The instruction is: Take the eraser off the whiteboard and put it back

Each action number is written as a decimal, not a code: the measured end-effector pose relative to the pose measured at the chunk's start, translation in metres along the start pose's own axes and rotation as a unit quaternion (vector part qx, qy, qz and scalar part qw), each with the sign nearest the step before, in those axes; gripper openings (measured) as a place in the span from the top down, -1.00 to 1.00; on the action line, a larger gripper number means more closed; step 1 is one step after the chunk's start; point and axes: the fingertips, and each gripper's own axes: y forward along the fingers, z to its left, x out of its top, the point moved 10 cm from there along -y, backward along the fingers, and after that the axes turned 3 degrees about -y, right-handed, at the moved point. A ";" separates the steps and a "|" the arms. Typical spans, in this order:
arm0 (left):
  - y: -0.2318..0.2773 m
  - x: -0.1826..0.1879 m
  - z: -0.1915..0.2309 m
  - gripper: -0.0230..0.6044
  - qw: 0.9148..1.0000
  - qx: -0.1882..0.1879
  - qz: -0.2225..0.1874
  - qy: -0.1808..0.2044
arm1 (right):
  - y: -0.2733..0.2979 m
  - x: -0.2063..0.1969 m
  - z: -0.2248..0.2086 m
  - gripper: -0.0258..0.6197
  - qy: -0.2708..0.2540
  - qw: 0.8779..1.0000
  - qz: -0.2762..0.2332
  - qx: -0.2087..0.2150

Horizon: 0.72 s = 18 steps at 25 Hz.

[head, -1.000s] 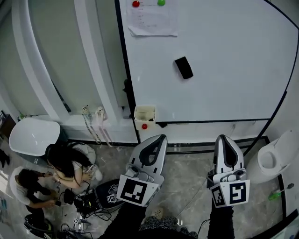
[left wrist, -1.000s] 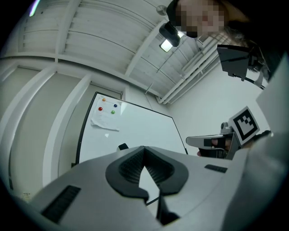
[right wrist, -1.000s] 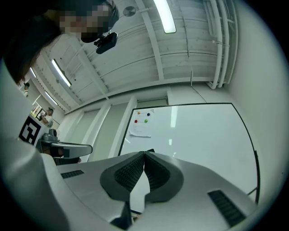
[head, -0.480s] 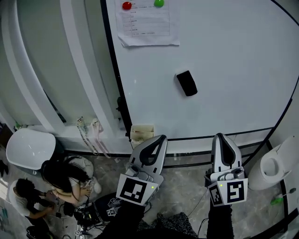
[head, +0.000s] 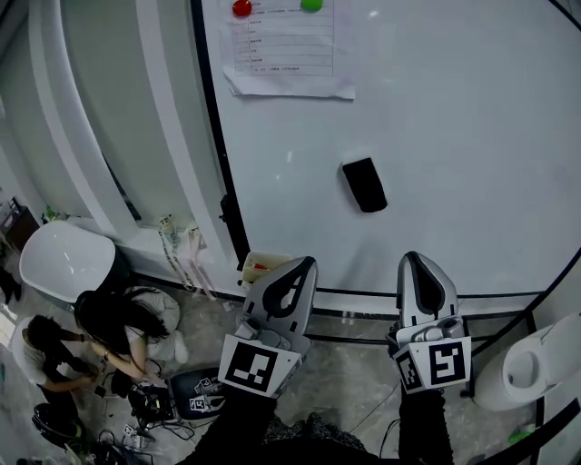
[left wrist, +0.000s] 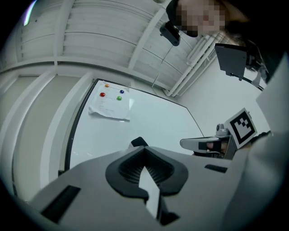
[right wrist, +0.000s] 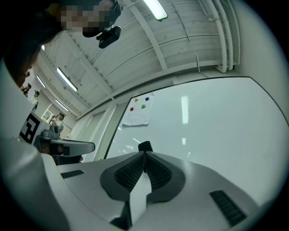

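Below the whiteboard (head: 454,109), left claw (head: 303,265) and right claw (head: 413,260), both pressed together, have neared the untouched eraser (head: 364,184).

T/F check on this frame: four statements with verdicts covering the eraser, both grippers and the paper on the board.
1. The black eraser sits on the whiteboard. True.
2. The right gripper is shut on the eraser. False: its jaws are together with nothing between them, and the eraser is on the board, apart from it.
3. A sheet of paper hangs near the top of the whiteboard, with a red magnet and a green magnet at its top edge. True.
4. The left gripper has its jaws wide apart. False: they are together and hold nothing.
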 end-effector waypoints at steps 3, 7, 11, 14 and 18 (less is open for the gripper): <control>0.005 -0.003 0.005 0.92 1.000 0.015 0.004 0.007 | 0.015 -0.006 -0.007 0.90 0.003 1.000 -0.003 0.009; 0.010 -0.008 0.018 0.92 1.000 0.020 0.008 0.017 | 0.037 -0.011 -0.007 0.89 -0.024 1.000 -0.010 0.009; 0.019 -0.009 0.036 0.92 1.000 0.016 0.006 0.019 | 0.063 -0.017 -0.002 0.77 -0.051 0.999 -0.013 0.010; 0.027 -0.010 0.051 0.92 1.000 0.012 0.005 0.019 | 0.082 -0.022 0.002 0.60 -0.070 0.997 -0.008 0.009; 0.034 -0.013 0.066 0.92 1.000 0.014 0.002 0.009 | 0.104 -0.033 0.006 0.16 -0.090 0.996 0.009 0.003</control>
